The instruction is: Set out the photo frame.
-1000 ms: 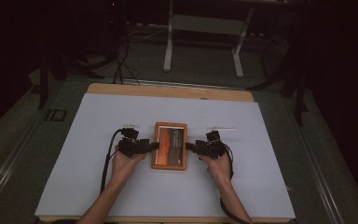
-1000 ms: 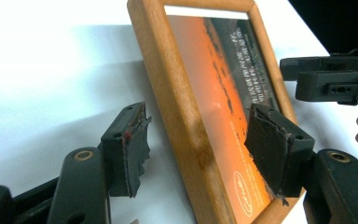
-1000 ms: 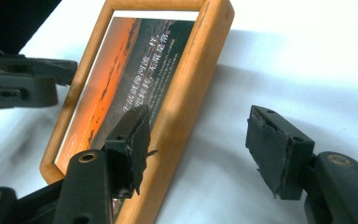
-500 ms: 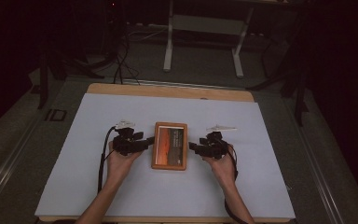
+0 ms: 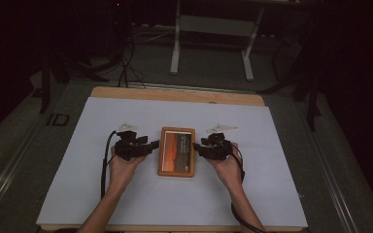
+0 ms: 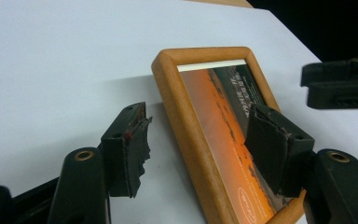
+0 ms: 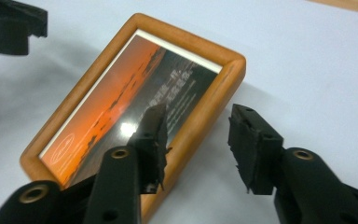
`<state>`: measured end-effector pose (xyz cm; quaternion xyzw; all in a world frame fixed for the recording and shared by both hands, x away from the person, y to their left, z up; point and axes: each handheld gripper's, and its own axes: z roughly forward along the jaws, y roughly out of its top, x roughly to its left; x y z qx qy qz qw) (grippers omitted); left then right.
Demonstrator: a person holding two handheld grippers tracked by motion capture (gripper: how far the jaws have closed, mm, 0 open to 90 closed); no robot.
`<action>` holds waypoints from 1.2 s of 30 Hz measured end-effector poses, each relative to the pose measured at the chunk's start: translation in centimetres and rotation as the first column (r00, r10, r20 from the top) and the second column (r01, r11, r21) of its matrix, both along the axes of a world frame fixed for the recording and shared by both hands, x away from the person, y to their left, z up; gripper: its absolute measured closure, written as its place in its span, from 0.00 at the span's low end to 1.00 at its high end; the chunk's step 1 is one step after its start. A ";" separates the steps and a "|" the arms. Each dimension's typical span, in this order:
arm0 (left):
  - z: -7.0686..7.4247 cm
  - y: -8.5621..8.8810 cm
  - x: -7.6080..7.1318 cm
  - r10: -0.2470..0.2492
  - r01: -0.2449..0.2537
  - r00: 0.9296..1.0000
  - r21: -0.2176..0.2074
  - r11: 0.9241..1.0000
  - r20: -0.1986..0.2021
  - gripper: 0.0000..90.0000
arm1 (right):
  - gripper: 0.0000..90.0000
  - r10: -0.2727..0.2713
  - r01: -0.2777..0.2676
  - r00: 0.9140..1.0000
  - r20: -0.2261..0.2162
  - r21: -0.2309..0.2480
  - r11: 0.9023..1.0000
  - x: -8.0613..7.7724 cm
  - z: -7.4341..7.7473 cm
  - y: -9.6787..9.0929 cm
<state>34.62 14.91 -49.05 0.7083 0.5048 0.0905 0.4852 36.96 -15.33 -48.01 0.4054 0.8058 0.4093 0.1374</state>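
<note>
A wooden picture frame (image 5: 177, 151) with an orange sunset print lies flat mid-table. My left gripper (image 5: 151, 145) is at its left side. In the left gripper view its jaws stand apart astride the frame's (image 6: 186, 116) long rail: one pad over the glass, one over the sheet, neither pressing. My right gripper (image 5: 198, 147) is at the frame's right side. Its jaws have just been closing and still stand apart around the frame's (image 7: 200, 119) right rail, with a gap at the outer pad (image 7: 247, 140). Each gripper view shows the other gripper across the frame.
A white sheet (image 5: 272, 160) covers the table, whose wooden edge (image 5: 175, 94) shows at the far side. Beyond it stand a pale metal stand (image 5: 211, 43) and dark cables on the floor. A cable (image 5: 106, 160) trails from the left gripper.
Both grippers have edged slightly toward the table's far side beside the frame. The frame lies where it was.
</note>
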 end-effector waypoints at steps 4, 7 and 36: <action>0.1 0.0 -0.1 -0.005 0.005 1.000 -0.012 1.000 -0.003 0.43 | 0.67 -0.008 0.008 1.000 0.015 -0.029 1.000 0.5 0.1 0.6; 0.1 0.1 -0.1 -0.001 0.001 1.000 -0.014 1.000 -0.005 0.43 | 0.70 -0.008 0.009 1.000 0.029 -0.045 0.999 0.9 0.1 1.1; 0.2 0.2 -0.3 0.004 -0.004 1.000 -0.001 1.000 -0.005 0.44 | 1.00 -0.005 0.018 0.995 0.100 -0.130 0.991 4.3 -0.8 3.9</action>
